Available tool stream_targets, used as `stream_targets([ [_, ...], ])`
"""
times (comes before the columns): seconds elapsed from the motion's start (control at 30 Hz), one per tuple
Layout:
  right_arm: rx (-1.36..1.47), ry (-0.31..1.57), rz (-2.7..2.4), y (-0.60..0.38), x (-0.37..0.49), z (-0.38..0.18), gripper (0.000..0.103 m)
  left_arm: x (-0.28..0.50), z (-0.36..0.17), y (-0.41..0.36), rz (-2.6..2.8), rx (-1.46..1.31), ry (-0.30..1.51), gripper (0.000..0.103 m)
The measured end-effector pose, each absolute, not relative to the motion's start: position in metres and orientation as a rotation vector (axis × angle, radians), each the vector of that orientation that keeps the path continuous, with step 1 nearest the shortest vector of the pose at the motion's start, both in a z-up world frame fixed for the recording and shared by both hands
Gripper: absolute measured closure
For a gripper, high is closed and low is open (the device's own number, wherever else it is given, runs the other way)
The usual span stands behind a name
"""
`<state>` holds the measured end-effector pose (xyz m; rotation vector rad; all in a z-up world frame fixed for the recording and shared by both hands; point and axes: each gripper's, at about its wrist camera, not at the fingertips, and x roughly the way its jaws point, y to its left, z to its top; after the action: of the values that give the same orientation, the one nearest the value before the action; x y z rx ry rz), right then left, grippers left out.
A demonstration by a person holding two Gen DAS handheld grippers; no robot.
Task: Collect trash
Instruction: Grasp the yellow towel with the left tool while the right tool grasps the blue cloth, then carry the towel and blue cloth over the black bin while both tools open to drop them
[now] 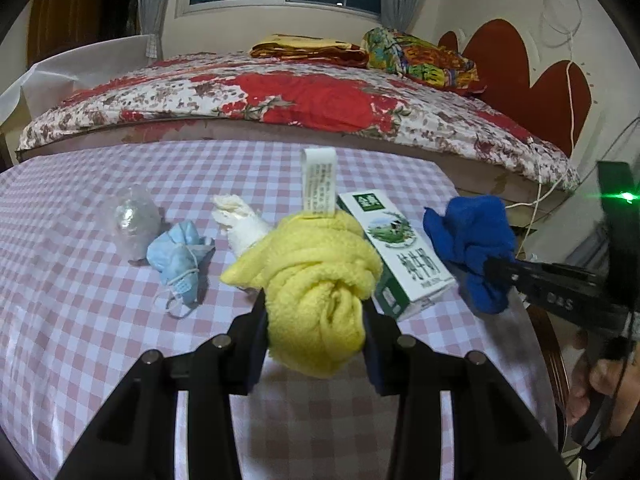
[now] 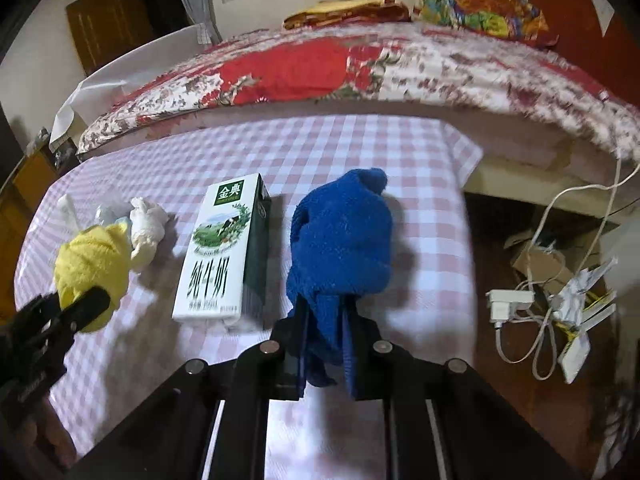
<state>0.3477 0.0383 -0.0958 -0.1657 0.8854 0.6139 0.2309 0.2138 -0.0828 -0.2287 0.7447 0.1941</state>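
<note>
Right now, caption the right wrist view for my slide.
Right tongs shut on a blue cloth beside a milk carton on the checked table.

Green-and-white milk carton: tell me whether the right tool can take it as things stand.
Probably not: the right tool is shut on the blue fluffy cloth, though the green-and-white milk carton lies unobstructed beside it.
</note>
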Motion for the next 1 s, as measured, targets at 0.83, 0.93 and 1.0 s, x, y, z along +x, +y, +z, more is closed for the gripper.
stream_targets([
  [0.83, -0.150, 0.770, 0.430, -0.114, 0.223, -0.059, 0.089, 0.191, -0.071, 0.121, 0.024, -0.160, 0.742, 0.061],
  [0.93, -0.138, 0.772, 0.384, -0.138, 0.210, -0.061, 0.089, 0.189, -0.070, 0.099, -0.025, -0.140, 0.745, 0.061],
  [1.0, -0.125, 0.779, 0.350, -0.155, 0.203, -0.063, 0.089, 0.188, -0.069, 0.089, -0.050, -0.131, 0.747, 0.061],
])
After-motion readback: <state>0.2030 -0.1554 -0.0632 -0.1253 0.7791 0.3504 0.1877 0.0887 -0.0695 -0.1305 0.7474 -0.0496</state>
